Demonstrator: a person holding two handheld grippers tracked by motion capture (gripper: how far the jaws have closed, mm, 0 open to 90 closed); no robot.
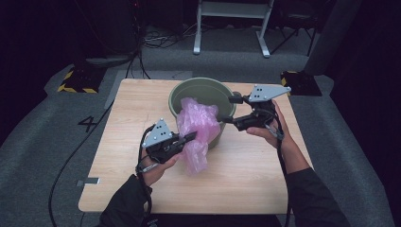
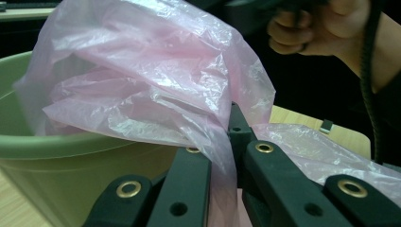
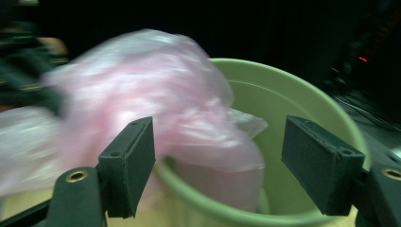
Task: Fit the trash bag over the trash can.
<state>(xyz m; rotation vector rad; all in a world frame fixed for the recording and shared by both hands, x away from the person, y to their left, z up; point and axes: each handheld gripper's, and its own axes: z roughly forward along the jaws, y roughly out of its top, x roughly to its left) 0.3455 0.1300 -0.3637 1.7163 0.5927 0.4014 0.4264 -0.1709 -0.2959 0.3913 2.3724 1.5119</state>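
On the light wooden table [image 1: 246, 170] stands a round olive-green plastic bucket [image 1: 189, 92], and a crinkled, translucent pink plastic bag [image 1: 198, 120] is draped over its near rim, part of it down inside and part hanging out over the front onto the tabletop. The left gripper [image 1: 191, 137] has its black jaws pressed together on a bunched fold of that bag just outside the bucket's rim, the film trailing down between them. The right gripper [image 1: 228, 109] hovers at the bucket's right edge with its jaws spread wide and nothing between them, the pink bag and green rim just ahead of it.
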